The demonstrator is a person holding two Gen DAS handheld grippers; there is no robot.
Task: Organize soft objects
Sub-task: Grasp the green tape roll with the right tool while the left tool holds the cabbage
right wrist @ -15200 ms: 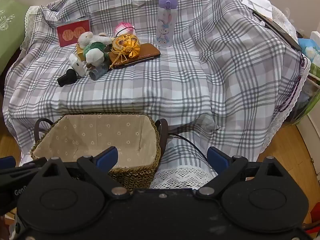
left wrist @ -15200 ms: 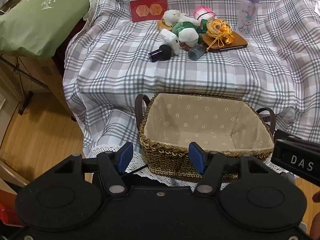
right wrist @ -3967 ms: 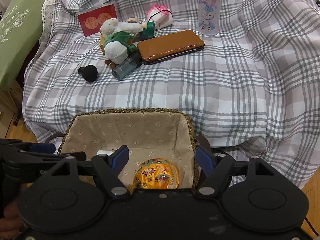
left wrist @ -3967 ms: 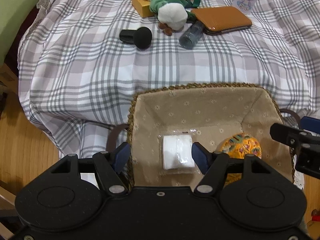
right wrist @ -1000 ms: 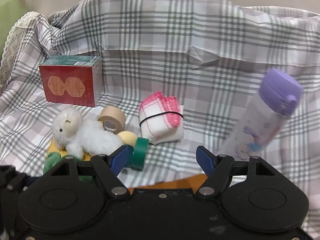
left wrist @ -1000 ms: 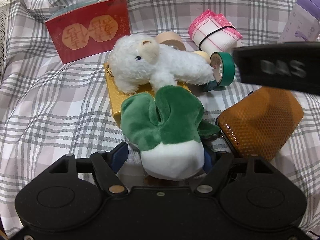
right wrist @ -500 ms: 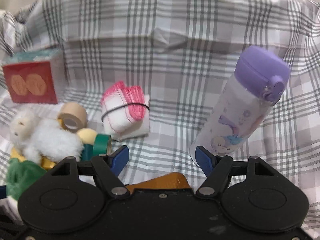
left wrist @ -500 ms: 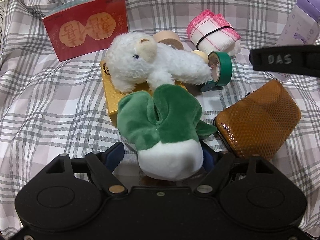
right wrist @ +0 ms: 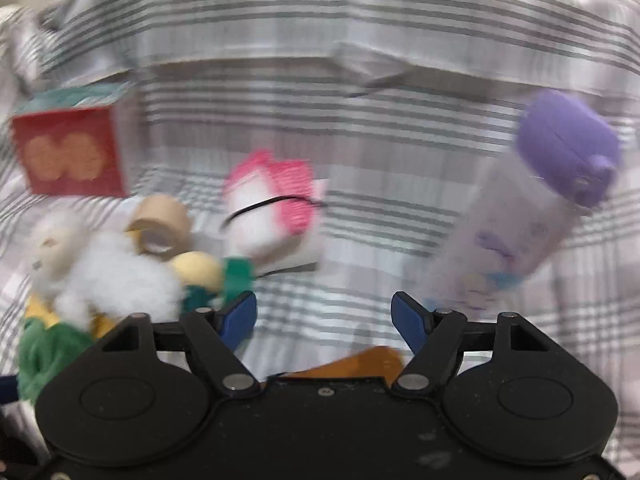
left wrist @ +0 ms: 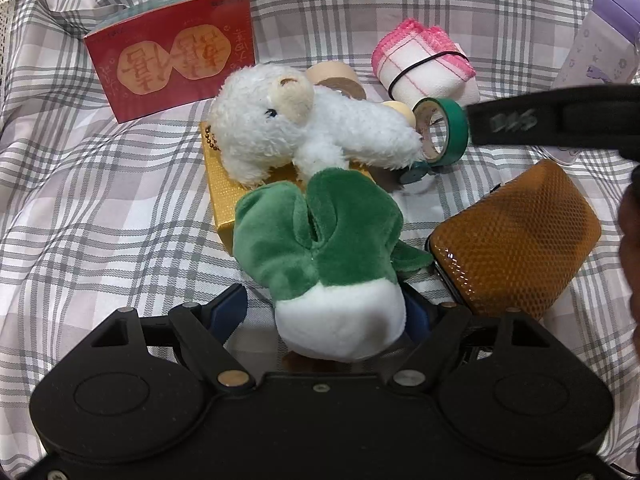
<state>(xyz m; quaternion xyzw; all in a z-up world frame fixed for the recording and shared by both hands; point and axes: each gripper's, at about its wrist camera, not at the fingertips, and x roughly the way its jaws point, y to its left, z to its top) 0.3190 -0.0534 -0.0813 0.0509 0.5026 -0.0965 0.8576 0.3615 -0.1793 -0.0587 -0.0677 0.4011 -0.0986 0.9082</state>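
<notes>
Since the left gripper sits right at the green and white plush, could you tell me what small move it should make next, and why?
Probably close the left gripper on the green and white plush. Its jaws have just been opening, and the toy's white end now lies between the blue pads, with a gap showing beside the left pad, so it appears unheld.

The fluffy white plush animal [left wrist: 304,128] lies on the flat gold box [left wrist: 224,196]. The green-and-white plush vegetable [left wrist: 328,264] lies just before it. The red printed box [left wrist: 172,52] stands behind to the left, the pink-edged folded cloth bundle [left wrist: 424,68] behind to the right, and the orange textured case [left wrist: 512,236] to the right.
</notes>
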